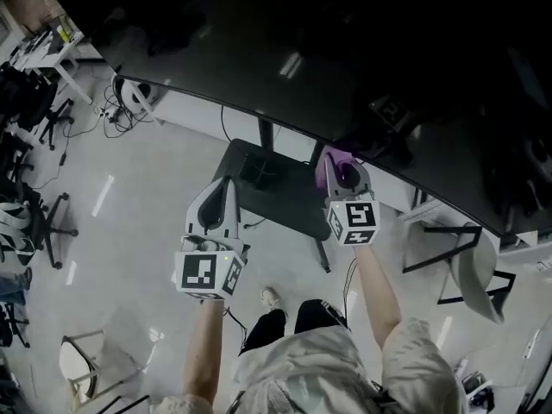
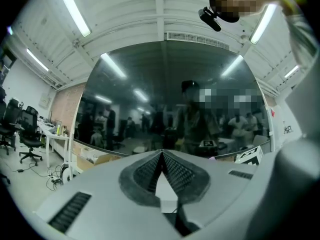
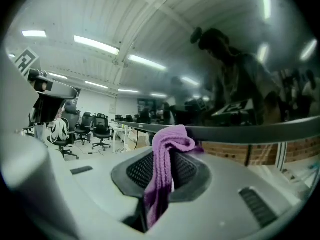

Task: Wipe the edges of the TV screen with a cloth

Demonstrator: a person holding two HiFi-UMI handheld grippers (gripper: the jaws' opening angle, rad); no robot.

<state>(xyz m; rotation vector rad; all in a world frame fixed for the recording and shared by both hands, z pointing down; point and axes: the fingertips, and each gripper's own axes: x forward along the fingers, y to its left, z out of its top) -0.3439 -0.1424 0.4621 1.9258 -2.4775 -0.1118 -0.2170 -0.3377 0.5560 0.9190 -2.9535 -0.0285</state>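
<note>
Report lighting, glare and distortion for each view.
Head view: dim overall, TV screen nearly black with faint glare streaks. Left gripper view: fisheye bowing, ceiling lights mirrored in the screen. Right gripper view: purple cloth sharp, reflections behind it smeared.

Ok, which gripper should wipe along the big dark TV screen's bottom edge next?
Right. The right gripper is shut on the purple knitted cloth at the lower edge of the big dark TV screen; the left gripper is shut, empty, and farther off.

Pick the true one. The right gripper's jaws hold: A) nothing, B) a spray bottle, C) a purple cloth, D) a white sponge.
C: in the right gripper view the right gripper has a purple cloth pinched between its jaws.
</note>
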